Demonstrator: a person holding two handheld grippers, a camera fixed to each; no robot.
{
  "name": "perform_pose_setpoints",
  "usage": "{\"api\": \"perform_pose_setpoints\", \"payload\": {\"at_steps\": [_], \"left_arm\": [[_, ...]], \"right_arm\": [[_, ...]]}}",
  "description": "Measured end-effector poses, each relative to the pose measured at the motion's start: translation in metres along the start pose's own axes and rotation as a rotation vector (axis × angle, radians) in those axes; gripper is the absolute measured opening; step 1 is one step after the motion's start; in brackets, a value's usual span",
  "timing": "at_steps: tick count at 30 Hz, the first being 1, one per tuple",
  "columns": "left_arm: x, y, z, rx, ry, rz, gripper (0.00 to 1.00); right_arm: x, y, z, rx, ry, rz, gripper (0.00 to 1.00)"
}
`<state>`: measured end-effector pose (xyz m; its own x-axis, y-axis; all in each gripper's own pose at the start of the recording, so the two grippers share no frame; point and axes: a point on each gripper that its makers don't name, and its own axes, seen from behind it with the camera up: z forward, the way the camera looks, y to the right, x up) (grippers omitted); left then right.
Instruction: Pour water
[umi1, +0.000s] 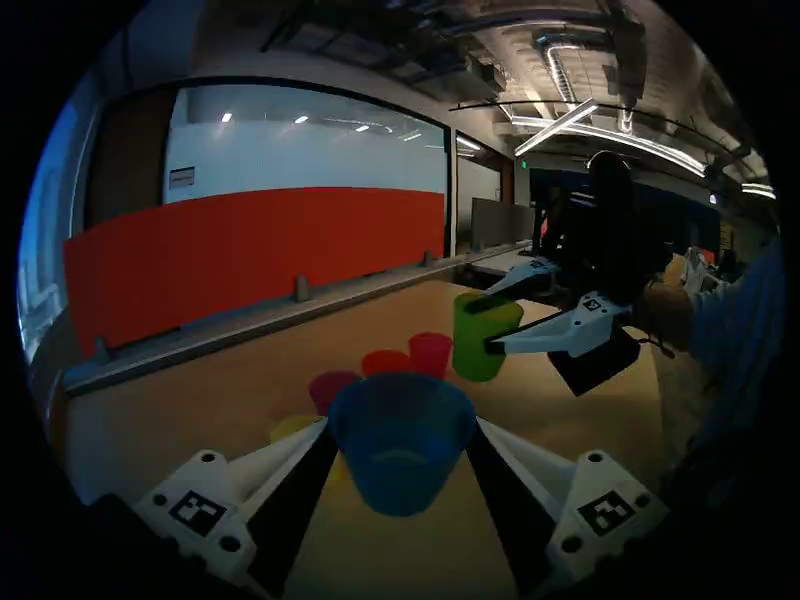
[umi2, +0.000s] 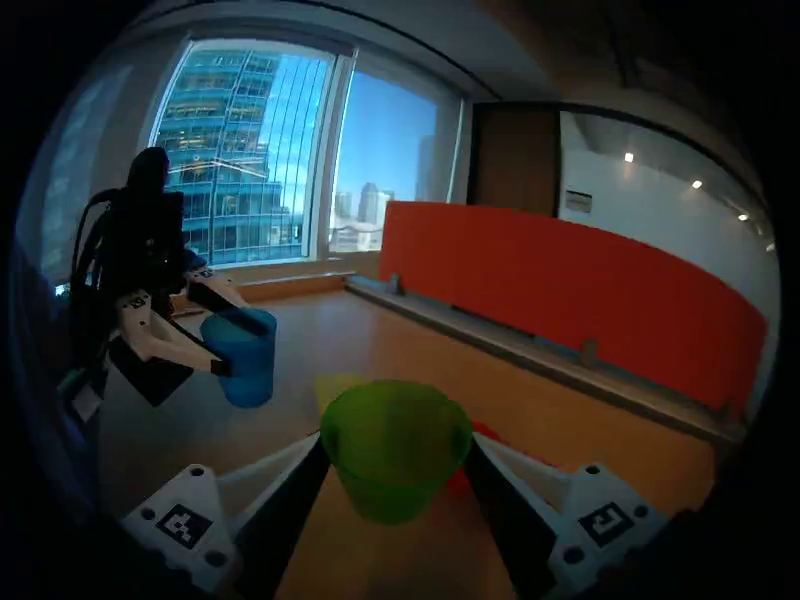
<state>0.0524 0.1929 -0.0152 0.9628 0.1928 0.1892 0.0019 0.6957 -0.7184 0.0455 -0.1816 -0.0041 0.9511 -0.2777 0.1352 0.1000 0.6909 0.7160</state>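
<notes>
The left claw (umi1: 402, 428) is closed on a blue cup (umi1: 402, 445), one finger pressing each side, and the cup sits upright between them with its mouth open to the ceiling. In the right gripper view the same claw (umi2: 228, 335) and blue cup (umi2: 240, 355) show farther off, on the window side of the desk (umi2: 400, 350), with one finger high on the rim and the other lower on the wall.

The right claw (umi2: 395, 450) grips a green cup (umi2: 397, 450) the same way, a finger on either side, and this cup is upright too. In the left gripper view that claw (umi1: 480, 323) and the green cup (umi1: 483, 335) are over the middle of the desk, held by a hand (umi1: 665, 315) coming out of a blue sleeve (umi1: 740, 330). The two held cups are well apart. I cannot tell whether either has water in it, or whether either base is clear of the wood.

Four more cups stand in a curved row on the desk: a red cup (umi1: 430, 352) just beside the green one, then an orange cup (umi1: 385, 362), a purple cup (umi1: 333, 388) and a yellow cup (umi1: 290, 428), the last partly hidden behind the left claw's finger. An orange-red partition (umi1: 250, 250) runs along the desk's far edge, and tall windows (umi2: 250, 150) stand past another edge.
</notes>
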Motion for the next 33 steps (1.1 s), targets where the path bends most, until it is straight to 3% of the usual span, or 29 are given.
{"api": "perform_pose_setpoints", "payload": {"at_steps": [14, 26, 33], "left_arm": [[0.024, 0.009, -0.007, 0.005, 0.072, 0.001, 0.86], [0.034, 0.004, -0.009, 0.02, 0.102, -0.005, 0.86], [0.042, -0.001, -0.01, 0.035, 0.115, 0.022, 0.86]], "right_arm": [[0.043, -0.01, -0.011, -0.015, 0.128, 0.0, 0.92], [0.053, -0.01, -0.01, -0.02, 0.161, -0.006, 0.92], [0.053, -0.012, -0.01, -0.013, 0.161, -0.005, 0.92]]}}
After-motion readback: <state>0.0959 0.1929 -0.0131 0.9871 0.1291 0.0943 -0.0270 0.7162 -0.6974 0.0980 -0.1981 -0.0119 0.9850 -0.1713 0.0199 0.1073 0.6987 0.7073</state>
